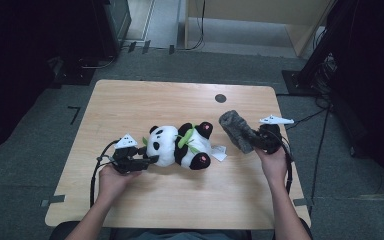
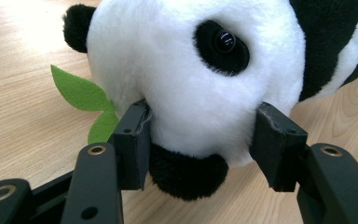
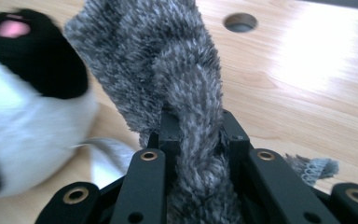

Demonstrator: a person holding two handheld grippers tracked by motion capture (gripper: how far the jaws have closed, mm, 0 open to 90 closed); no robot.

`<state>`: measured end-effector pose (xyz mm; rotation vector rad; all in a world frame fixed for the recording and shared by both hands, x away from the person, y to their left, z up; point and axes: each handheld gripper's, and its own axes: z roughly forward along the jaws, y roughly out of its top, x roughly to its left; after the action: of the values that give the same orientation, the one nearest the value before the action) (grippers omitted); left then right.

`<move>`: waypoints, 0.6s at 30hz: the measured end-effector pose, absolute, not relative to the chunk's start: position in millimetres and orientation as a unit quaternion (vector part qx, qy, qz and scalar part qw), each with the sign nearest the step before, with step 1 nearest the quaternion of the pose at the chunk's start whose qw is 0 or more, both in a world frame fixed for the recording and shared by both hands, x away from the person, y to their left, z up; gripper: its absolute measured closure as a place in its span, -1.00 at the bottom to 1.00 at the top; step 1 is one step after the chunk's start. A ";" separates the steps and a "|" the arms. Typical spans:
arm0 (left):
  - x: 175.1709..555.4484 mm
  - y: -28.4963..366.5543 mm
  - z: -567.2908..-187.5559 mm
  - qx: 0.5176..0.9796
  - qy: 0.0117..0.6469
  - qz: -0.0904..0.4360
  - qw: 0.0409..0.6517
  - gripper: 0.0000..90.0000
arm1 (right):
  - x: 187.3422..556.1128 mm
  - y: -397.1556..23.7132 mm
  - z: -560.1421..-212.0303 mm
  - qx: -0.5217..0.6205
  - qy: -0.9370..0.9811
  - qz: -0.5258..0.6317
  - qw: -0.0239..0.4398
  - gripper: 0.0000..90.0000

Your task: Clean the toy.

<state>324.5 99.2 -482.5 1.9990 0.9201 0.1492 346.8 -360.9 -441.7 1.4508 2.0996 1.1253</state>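
Tabletop (image 1: 130,102): I see a pale wooden top with a round cable hole (image 1: 220,98) toward its far edge; I place everything else relative to the plush panda.
Plush panda (image 1: 180,145): it lies on its back at the middle of the tabletop, long axis running left to right, head toward my left side, pink-soled feet toward my right.
Grey fuzzy cloth (image 1: 237,131): it sits just off the panda's feet on the right, lifted off the tabletop, its long axis slanting up and away from the jaws toward the far side.
Left gripper (image 1: 152,159): at the panda's head, its jaws are clamped on the white muzzle from both sides, pads sunk into the plush in the left gripper view (image 2: 200,140).
Right gripper (image 1: 257,142): its jaws are pinched tight on a bunched fold of the grey cloth (image 3: 191,135).
Key relation: I judge the right hand is the nearer one to the panda's feet, and the cloth hangs just beside them, not yet over the body.
Small details: a green felt leaf (image 2: 81,95) pokes out beside the head; a white tag (image 1: 219,153) lies by the lower foot.
Hard to read: the panda is blurred in the right gripper view, and the cloth's full shape stays hidden in its folds.
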 end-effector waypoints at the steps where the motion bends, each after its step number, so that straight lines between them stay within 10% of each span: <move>1: 324.5 99.2 -482.6 0.809 0.372 0.061 0.451 -0.03 | 350.2 -363.1 -444.8 0.518 0.739 0.394 0.175 0.69; 18: 324.7 99.1 -483.0 0.809 0.370 0.063 0.452 -0.03 | 389.5 -390.3 -492.7 0.556 0.705 0.379 0.223 0.56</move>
<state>324.7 99.1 -483.0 1.9990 0.9139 0.1556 389.5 -390.3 -492.7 1.5347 1.9477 1.0470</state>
